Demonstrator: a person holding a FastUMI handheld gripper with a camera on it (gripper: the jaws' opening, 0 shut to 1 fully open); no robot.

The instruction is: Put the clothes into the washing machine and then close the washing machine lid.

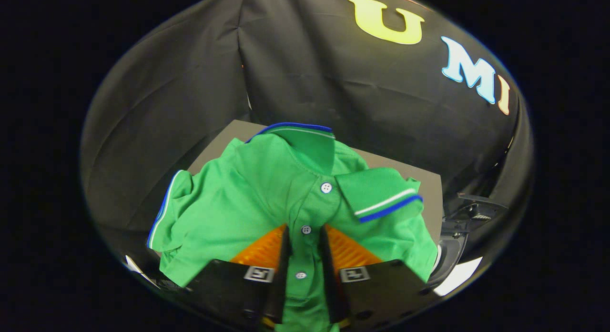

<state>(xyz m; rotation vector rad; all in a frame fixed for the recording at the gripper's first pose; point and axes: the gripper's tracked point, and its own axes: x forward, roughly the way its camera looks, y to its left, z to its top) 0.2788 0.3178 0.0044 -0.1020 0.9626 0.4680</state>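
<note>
Clearly the gripper (305,236) has its two fingers closed on the button placket of a green polo shirt (267,194), the cloth pinched in the narrow gap between them. The rest of the shirt spreads ahead of and to both sides of the fingers, its collar beyond them, over a grey surface (429,184).

The hold takes in only a thin strip of fabric, so the likely trouble is slippage: the weight of the hanging body and sleeves could pull the placket out from between the fingers during a quick swing.

To the right of the fingers sits a dark and white part (457,246) that may be the washing machine, though too little of it shows to be sure. If so, a trailing sleeve (167,217) could drape over its rim and later keep the lid from shutting.
</note>
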